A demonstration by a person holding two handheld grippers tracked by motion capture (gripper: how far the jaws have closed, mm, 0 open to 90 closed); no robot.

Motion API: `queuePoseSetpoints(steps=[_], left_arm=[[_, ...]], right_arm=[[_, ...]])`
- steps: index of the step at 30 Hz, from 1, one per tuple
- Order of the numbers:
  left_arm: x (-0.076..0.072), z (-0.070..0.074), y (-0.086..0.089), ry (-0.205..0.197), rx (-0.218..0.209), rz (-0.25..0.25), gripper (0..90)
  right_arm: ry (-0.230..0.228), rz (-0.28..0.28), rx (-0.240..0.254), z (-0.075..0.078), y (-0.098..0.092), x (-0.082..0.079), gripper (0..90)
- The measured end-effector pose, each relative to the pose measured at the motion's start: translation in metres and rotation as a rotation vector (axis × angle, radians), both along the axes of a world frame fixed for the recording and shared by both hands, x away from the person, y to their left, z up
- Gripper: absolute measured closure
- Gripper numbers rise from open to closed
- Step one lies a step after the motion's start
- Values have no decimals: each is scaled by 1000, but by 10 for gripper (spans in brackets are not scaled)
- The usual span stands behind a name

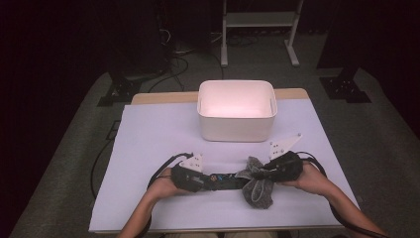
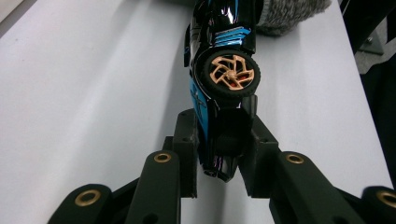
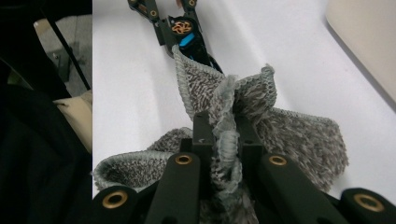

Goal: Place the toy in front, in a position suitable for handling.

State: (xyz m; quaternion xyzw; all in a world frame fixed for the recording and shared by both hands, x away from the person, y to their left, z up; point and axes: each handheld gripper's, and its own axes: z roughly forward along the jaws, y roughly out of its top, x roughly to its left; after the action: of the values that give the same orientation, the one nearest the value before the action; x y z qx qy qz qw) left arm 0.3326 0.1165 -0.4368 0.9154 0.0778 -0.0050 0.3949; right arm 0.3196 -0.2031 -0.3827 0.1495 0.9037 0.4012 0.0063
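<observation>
A black and blue toy car with a gold-spoked wheel lies on its side on the white table sheet. My left gripper is shut on its rear end; in the high view this left gripper points right, with the toy car reaching toward the cloth. A grey fuzzy cloth is bunched between the pads of my right gripper, which is shut on it. From above, the right gripper holds the grey cloth against the car's front end.
A white plastic bin stands behind the grippers at the table's far middle. The same bin edges into the right gripper view. A white stand and cables lie on the floor beyond the table.
</observation>
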Motion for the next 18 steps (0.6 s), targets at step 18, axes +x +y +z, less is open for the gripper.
queuePoseSetpoints(steps=[18], left_arm=[[-1,-9,-17,1,-67,-30,601]], right_arm=[[22,78,3,0,25,-1,817]])
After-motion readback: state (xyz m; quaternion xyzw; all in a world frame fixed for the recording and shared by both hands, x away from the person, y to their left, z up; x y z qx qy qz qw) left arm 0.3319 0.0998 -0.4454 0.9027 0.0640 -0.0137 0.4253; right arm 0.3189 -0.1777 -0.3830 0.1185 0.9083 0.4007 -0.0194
